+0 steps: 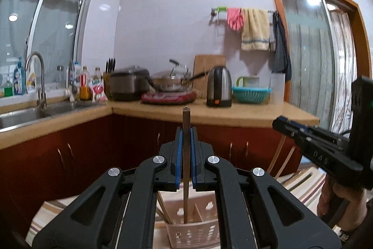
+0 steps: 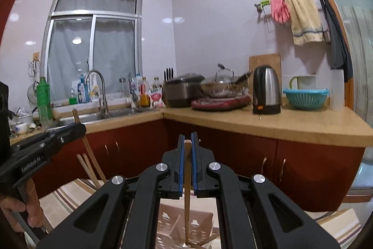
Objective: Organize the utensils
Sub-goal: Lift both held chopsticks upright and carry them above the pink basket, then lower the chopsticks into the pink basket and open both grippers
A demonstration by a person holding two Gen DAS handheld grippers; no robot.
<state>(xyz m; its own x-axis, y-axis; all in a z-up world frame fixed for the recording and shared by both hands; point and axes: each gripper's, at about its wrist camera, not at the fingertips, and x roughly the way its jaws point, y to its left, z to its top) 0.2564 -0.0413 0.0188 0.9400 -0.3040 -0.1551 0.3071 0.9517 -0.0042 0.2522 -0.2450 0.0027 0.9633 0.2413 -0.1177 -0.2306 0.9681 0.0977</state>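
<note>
My left gripper (image 1: 186, 132) is shut on a brown chopstick (image 1: 186, 155) that stands upright, its lower end down in a white perforated utensil basket (image 1: 195, 232). My right gripper (image 2: 187, 139) is shut on a lighter wooden chopstick (image 2: 187, 190), also upright, its lower end inside the same basket (image 2: 202, 223). Each gripper shows in the other's view: the right one (image 1: 277, 124) at the right edge, the left one (image 2: 81, 130) at the left edge. More wooden chopsticks (image 2: 89, 169) lean in the basket below the left gripper.
The basket stands on a striped cloth (image 2: 67, 200). Behind is an L-shaped counter (image 1: 244, 113) with red cabinets, a sink with a tap (image 1: 37, 76), a rice cooker (image 1: 129, 83), a wok, a kettle (image 1: 219, 86) and a teal colander (image 1: 251, 92).
</note>
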